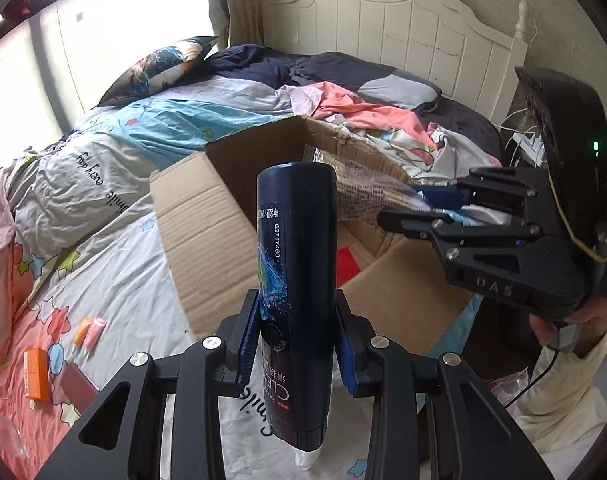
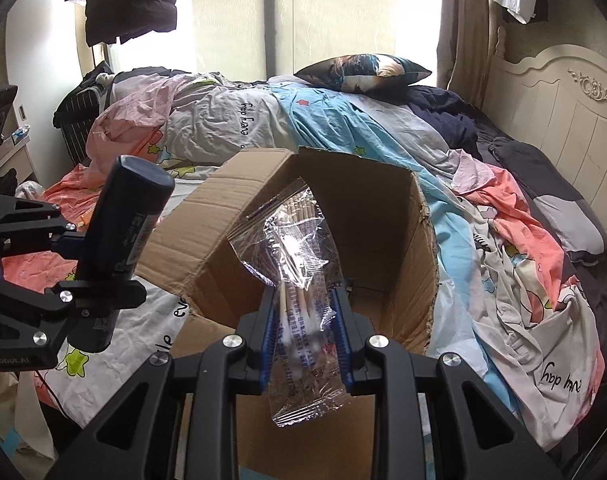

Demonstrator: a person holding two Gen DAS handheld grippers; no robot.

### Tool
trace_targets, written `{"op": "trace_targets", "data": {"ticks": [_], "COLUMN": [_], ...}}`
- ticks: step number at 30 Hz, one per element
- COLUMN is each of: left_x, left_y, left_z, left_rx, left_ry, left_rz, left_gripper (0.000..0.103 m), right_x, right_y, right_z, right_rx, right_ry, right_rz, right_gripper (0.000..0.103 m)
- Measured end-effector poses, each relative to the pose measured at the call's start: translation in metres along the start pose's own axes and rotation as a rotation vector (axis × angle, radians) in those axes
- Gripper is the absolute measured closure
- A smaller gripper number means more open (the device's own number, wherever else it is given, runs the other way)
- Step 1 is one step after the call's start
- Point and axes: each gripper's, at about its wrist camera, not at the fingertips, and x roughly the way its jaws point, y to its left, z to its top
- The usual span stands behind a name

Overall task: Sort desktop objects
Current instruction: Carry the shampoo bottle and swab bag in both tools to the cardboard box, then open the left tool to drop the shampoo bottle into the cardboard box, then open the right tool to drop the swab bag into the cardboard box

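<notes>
Left wrist view first: left gripper is clenched on a dark blue shampoo bottle, blue pads pressing both its sides, the bottle standing along the fingers with its cap end down toward the camera. Behind the bottle sits an open cardboard box on a bed covered in patterned sheets. To the right, the right gripper reaches in over the box, grasping a clear packet of cotton swabs; a hand holds its handle. On the sheets at lower left lie an orange carton, a dark red flat box just beside it, and two small tubes, orange and pink, touching each other. A printed pillow rests near the white headboard

Right wrist view: right gripper clamps the packet of cotton swabs between its blue pads, the packet tilted and held above the open mouth of the cardboard box. At left the left gripper grips the shampoo bottle, tilted, just beside the box's folded-out flap. Pillow lies beyond
</notes>
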Motion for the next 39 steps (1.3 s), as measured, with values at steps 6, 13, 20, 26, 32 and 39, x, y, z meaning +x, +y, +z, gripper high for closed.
{"op": "trace_targets", "data": {"ticks": [6,13,20,26,32,39], "left_x": [0.012,0.043,0.067,0.078,0.081,0.073], "left_y": [-0.011,-0.012,-0.003,-0.004,0.002,0.008], "left_z": [0.024,0.045,0.061,0.064,0.059,0.049], "left_rx": [0.025,0.029,-0.003,0.004,-0.02,-0.049], "left_ry": [0.007,0.052,0.072,0.086,0.092,0.066], "left_rz": [-0.024,-0.048,-0.046,-0.048,-0.04,-0.005], "left_gripper": [0.068,0.068,0.07,0.07,0.066,0.02], "right_x": [0.011,0.019,0.025,0.031,0.035,0.036], "right_y": [-0.012,-0.025,-0.037,-0.042,-0.041,-0.039], "right_z": [-0.001,0.0,0.002,0.004,0.004,0.003], "right_rx": [0.017,0.022,0.025,0.024,0.018,0.02], "right_ry": [0.009,0.018,0.022,0.021,0.019,0.021], "right_rz": [-0.015,-0.036,-0.055,-0.054,-0.045,-0.043], "right_gripper": [0.078,0.078,0.078,0.078,0.078,0.077]}}
